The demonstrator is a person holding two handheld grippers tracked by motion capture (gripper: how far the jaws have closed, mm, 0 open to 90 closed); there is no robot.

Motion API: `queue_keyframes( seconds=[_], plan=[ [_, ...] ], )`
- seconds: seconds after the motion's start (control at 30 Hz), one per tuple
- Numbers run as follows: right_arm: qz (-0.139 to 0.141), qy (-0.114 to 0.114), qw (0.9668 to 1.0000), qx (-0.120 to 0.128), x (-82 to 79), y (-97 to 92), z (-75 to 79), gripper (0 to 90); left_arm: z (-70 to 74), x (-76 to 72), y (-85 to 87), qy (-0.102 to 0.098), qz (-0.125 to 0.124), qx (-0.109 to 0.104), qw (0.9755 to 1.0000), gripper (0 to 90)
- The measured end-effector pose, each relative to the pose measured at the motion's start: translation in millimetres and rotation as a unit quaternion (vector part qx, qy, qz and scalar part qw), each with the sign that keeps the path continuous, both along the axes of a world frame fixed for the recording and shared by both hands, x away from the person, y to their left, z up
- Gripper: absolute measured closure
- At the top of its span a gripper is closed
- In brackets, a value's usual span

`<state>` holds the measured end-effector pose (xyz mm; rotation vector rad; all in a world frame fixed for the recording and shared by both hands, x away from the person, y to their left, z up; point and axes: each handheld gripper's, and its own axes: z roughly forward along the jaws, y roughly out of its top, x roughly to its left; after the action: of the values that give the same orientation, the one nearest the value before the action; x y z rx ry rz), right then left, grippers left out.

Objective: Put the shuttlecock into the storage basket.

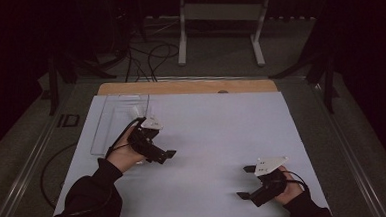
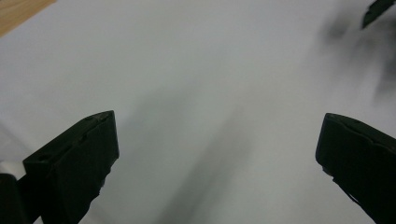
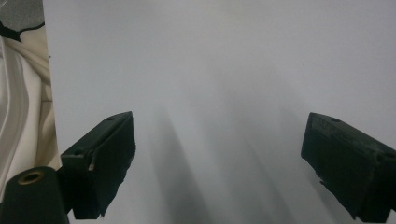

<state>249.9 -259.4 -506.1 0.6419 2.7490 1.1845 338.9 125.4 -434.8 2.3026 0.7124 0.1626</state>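
Note:
My left gripper (image 1: 166,156) hovers over the left middle of the white sheet (image 1: 217,132), held in a hand with a dark sleeve, just in front of a clear plastic tray (image 1: 115,123). In the left gripper view it (image 2: 219,119) is open, its jaws wide apart over bare white sheet. My right gripper (image 1: 245,182) sits near the sheet's front right corner. In the right gripper view it (image 3: 219,116) is open too, with nothing between the jaws. A dark tip of the right gripper (image 2: 376,11) shows at the top right of the left gripper view.
A wooden strip (image 1: 190,86) of the table shows past the sheet's far edge. On the floor beyond stand a white frame (image 1: 216,17) and loose cables (image 1: 148,56). Cream fabric (image 3: 23,93) lies past the sheet's edge in the right gripper view.

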Motion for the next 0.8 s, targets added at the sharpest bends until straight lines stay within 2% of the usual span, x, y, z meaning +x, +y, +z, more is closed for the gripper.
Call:
queue_keyframes(
  seconds=[0.2, 0.37, 0.5, 0.6, 0.67, 0.8],
  plan=[
    [0.000, 0.001, 1.0000, 0.000, -0.1, 0.8, -0.1, 10.1, -4.4, -6.3, -5.3, 0.001, -0.013, -0.003, 0.9999, 0.1],
    [0.000, 0.001, 1.0000, -0.003, -0.1, 1.0, -0.5, 10.1, -9.7, -11.3, -11.1, -0.004, -0.034, 0.006, 0.9994, 0.0],
    [0.000, 0.000, 1.0000, -0.003, -0.2, 0.8, -0.3, 10.1, -11.7, -14.7, -13.3, -0.007, -0.045, -0.001, 0.9990, 0.0],
    [0.001, -0.002, 1.0000, -0.004, -0.4, 0.8, -0.6, 10.1, -13.2, -17.6, -13.9, -0.010, -0.048, -0.010, 0.9987, 0.1],
    [0.002, -0.003, 1.0000, -0.003, -0.4, 0.7, -0.6, 10.1, -14.7, -19.9, -14.5, -0.016, -0.050, -0.009, 0.9986, 0.0],
    [0.003, -0.004, 1.0000, -0.005, -0.6, 1.1, -0.4, 10.1, -18.0, -23.5, -14.4, -0.014, -0.053, -0.008, 0.9985, 0.0]
  ],
)
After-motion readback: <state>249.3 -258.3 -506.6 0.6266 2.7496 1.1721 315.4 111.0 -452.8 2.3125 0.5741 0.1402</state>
